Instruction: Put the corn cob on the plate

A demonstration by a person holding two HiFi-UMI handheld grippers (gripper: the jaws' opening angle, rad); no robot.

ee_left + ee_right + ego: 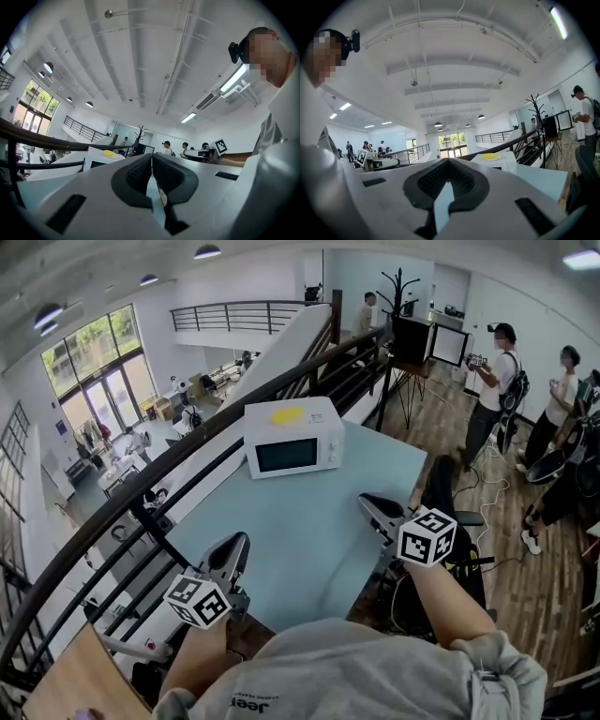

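A white microwave [292, 440] stands at the far end of a light blue table [309, 540], its door closed. On its top lies a flat yellow thing [288, 414], also visible in the left gripper view [108, 153] and the right gripper view [491, 156]; I cannot tell whether it is the corn cob or a plate. I see no other cob or plate. My left gripper [236, 542] hovers over the table's near left edge, shut with nothing between its pads [151, 157]. My right gripper [368, 500] is over the near right edge, also shut and empty [448, 160]. Both point level towards the microwave.
A dark railing [187, 442] runs along the table's left side above a drop to a lower floor. Right of the table are a black chair [448, 493], floor cables and several people [492, 390]. A coat rack [398, 287] and a dark screen stand behind.
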